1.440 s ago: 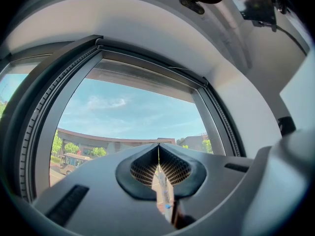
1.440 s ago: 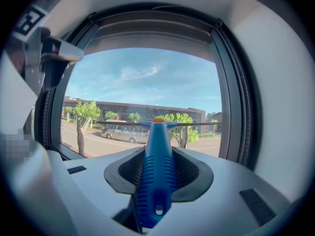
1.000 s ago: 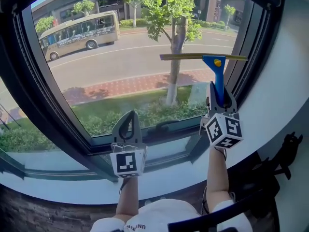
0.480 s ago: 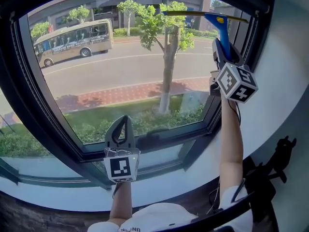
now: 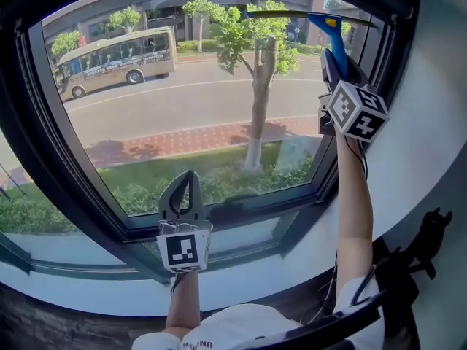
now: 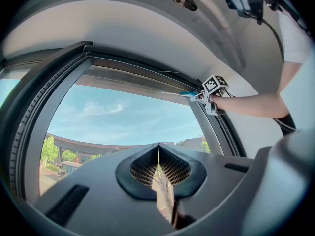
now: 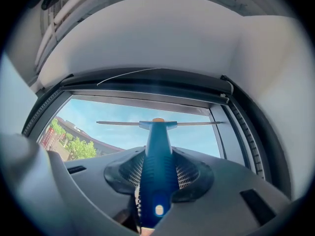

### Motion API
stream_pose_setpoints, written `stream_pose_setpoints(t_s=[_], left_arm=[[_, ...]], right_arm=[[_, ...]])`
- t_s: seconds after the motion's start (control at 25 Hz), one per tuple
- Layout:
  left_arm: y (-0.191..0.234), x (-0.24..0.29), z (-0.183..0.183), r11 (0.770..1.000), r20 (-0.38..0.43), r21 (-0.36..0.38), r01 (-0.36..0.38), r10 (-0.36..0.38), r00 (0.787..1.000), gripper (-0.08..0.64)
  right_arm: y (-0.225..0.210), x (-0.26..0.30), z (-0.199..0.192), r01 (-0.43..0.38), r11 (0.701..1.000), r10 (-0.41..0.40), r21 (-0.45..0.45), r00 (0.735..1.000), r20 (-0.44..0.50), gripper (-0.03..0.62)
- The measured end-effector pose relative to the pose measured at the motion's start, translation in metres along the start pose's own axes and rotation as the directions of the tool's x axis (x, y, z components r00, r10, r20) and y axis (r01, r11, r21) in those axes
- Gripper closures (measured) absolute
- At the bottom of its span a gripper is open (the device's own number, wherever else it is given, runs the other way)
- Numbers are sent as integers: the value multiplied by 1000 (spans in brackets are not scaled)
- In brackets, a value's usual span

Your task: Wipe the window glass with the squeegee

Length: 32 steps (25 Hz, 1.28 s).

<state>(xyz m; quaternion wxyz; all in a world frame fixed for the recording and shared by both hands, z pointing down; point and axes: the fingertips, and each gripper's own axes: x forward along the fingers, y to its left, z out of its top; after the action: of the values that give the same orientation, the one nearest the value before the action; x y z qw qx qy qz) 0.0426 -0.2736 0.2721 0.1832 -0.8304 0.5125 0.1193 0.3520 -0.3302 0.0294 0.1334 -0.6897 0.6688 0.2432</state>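
Observation:
My right gripper (image 5: 337,63) is raised high at the window's upper right, shut on the blue handle of the squeegee (image 5: 334,33). The squeegee's long thin blade (image 5: 292,14) lies level against the window glass (image 5: 182,100) just under the top frame. In the right gripper view the squeegee (image 7: 156,156) runs up between the jaws to its blade (image 7: 197,123). My left gripper (image 5: 188,195) rests low near the sill, shut and empty, jaws pointing up at the glass (image 6: 123,117). From the left gripper view the right gripper (image 6: 209,92) shows by the top right corner.
A dark window frame (image 5: 66,173) surrounds the glass, with a white curved sill (image 5: 241,275) below. A white wall (image 5: 430,122) stands to the right. A black bag or chair part (image 5: 408,268) sits low right. Outside are a tree, a street and a bus.
My right gripper has lifted the squeegee from mid-height of the pane up to its top edge. The left gripper has stayed near the sill.

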Motion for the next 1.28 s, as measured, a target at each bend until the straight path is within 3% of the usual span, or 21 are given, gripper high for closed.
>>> stream_pose_setpoints(t_s=[0.52, 0.8, 1.28], left_arm=[[3, -2, 0, 1000, -4, 6, -1, 1, 1000, 555], [3, -4, 6, 999, 2, -44, -13, 13, 1000, 555], [3, -10, 9, 999, 6, -42, -9, 9, 1000, 555]], right_arm=[[5, -2, -15, 15, 999, -15, 42, 1000, -8, 456], [9, -8, -22, 28, 997, -27, 65, 1000, -7, 456], [13, -19, -38, 39, 997, -38, 70, 999, -28, 456]])
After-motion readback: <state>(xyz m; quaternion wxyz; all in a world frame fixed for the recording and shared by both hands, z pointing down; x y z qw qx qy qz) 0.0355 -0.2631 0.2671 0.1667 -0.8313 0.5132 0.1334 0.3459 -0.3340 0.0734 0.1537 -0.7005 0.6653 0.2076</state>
